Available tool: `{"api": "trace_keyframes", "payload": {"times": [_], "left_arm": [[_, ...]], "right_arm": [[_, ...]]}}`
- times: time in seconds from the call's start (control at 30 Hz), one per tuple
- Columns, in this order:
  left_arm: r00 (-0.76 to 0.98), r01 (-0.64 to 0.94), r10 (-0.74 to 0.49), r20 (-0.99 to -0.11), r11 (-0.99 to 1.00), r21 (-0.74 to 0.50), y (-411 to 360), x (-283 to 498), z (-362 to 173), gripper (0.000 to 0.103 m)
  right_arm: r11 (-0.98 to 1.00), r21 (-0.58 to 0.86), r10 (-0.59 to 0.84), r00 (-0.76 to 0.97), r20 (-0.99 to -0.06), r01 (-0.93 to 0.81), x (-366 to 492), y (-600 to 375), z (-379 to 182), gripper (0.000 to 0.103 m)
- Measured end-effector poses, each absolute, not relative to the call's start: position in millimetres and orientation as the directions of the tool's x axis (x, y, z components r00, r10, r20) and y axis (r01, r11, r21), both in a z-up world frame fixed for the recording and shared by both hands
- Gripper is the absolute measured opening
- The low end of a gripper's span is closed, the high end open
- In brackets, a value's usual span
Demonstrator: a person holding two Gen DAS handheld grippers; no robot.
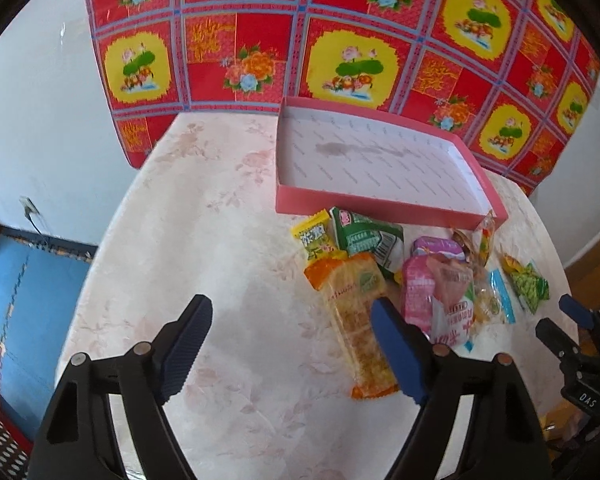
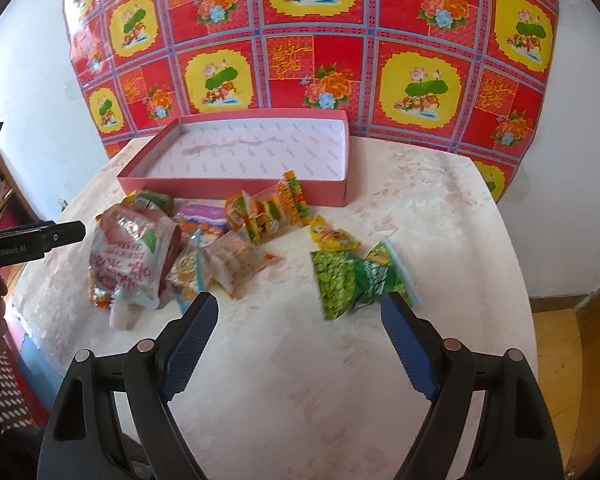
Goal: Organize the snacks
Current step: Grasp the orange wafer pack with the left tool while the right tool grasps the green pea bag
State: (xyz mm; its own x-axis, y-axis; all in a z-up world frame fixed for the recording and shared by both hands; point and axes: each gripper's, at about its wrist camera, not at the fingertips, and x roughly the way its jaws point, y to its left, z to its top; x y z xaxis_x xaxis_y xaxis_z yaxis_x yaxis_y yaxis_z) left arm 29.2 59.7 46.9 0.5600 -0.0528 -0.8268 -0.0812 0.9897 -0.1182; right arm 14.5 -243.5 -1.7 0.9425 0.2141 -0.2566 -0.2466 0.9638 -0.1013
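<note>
Your left gripper (image 1: 292,344) and right gripper (image 2: 300,340) both hang spread and empty; shallow pink cardboard tray (image 2: 236,188) sits at twelve o'clock.

Both wrist views are brightly and evenly lit by soft daylight, with only a faint grey shadow on the pale tablecloth (image 1: 236,304) between the fingers. Fisheye distortion bows the patterned red sheet (image 2: 312,40) and darkens the corners. Detail is slightly soft throughout.

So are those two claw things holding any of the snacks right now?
No. The left gripper and right gripper are both open, with nothing between their jaws. The snack packets all lie on the table.
</note>
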Motion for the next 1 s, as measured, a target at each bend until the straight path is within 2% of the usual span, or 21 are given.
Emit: {"api": "trace_keyframes", "payload": {"times": [0.4,0.7,0.87,0.93,1.0], "left_arm": [[0.526,-0.052,-0.119,-0.842,0.984,-0.172,36,44,35,0.078],[0.517,-0.076,-0.137,-0.845,0.976,-0.204,33,50,26,0.077],[0.493,-0.090,-0.108,-0.864,0.981,-0.174,31,52,17,0.067],[0.501,-0.086,-0.091,-0.861,0.984,-0.154,31,50,18,0.058],[0.496,-0.072,-0.101,-0.862,0.985,-0.157,30,49,17,0.057]], "right_arm": [[0.966,-0.129,0.181,0.945,-0.274,-0.223,42,-259,11,0.083],[0.971,-0.076,0.194,0.930,-0.311,-0.228,54,-270,3,0.082],[0.971,-0.070,0.196,0.927,-0.321,-0.230,60,-269,-1,0.082],[0.971,-0.066,0.196,0.926,-0.323,-0.229,62,-270,-2,0.082],[0.972,-0.060,0.196,0.925,-0.326,-0.227,64,-270,-2,0.082]]}}
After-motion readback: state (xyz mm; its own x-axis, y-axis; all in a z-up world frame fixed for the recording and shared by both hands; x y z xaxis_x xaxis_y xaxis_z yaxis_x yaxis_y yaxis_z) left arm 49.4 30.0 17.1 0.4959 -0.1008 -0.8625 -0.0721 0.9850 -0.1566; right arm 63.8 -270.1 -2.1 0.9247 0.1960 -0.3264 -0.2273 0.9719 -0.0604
